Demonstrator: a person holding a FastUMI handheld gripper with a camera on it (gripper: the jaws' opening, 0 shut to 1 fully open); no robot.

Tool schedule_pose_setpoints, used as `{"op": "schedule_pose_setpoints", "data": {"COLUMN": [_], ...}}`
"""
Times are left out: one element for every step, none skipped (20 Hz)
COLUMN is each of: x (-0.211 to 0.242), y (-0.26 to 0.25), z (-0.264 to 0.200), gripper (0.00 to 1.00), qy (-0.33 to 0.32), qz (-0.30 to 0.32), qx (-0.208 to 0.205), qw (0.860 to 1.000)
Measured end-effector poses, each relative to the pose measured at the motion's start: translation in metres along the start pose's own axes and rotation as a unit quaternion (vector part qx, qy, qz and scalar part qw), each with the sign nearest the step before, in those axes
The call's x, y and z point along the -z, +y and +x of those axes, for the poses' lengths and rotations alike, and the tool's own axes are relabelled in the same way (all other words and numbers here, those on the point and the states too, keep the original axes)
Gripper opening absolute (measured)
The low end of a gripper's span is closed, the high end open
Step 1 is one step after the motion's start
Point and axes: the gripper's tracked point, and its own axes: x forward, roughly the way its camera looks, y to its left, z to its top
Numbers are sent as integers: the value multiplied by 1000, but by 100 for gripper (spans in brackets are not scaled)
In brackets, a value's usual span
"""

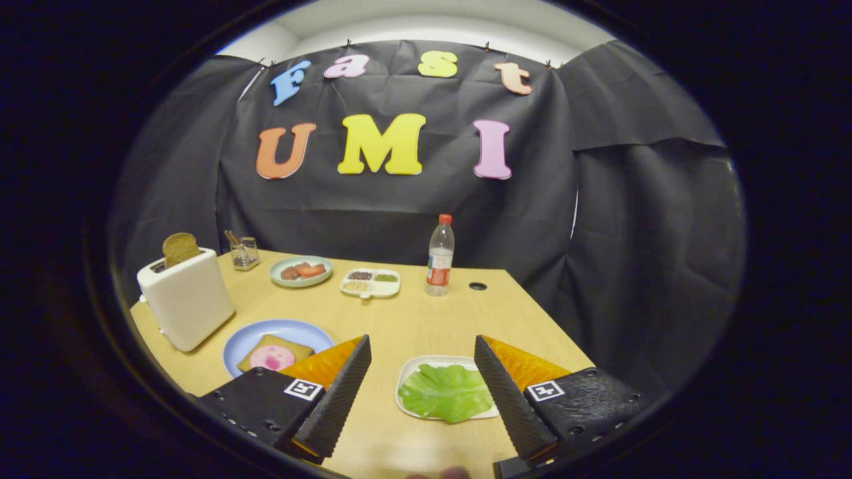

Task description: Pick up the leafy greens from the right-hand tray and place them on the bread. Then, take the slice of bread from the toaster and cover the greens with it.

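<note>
I see nothing done | gripper (421,386) fingers apart, empty; leafy greens (446,392) at one o'clock on tray (407,376); bread (274,353) bare at ten; toaster (186,299) slice (180,248) unpulled

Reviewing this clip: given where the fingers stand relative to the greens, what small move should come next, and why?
Probably ease the gripper forward and down toward the leafy greens. Its fingers are spread wide and hold nothing, and the greens lie untouched on the white tray, between the fingers and nearer the right one. The bread on the blue plate has no greens on it yet.
</note>
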Motion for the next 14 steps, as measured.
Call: {"op": "schedule_pose_setpoints", "data": {"x": [8, 18, 29, 40, 51, 61, 70, 77, 83, 87, 92, 96, 98, 97], "y": [-7, -12, -16, -20, -23, -23, -22, -23, -24, -25, -25, -25, -26, -27], "z": [14, 26, 38, 50, 60, 66, 72, 76, 80, 84, 86, 89, 90, 91], "gripper": [95, 95, 95, 95, 96, 96, 96, 96, 96, 95, 95, 95, 96, 96], "qy": [17, 36, 57, 77, 95, 110, 124, 134, 142, 147, 154, 160, 163, 164], "qz": [4, 13, 19, 22, 22, 24, 28, 33, 35, 38, 37, 35, 31, 28], "qx": [6, 8, 8, 11, 12, 12, 9, 7, 9, 10, 10, 11, 14, 16], "qw": [1000, 999, 998, 997, 995, 994, 992, 990, 989, 988, 987, 986, 986, 986]}}
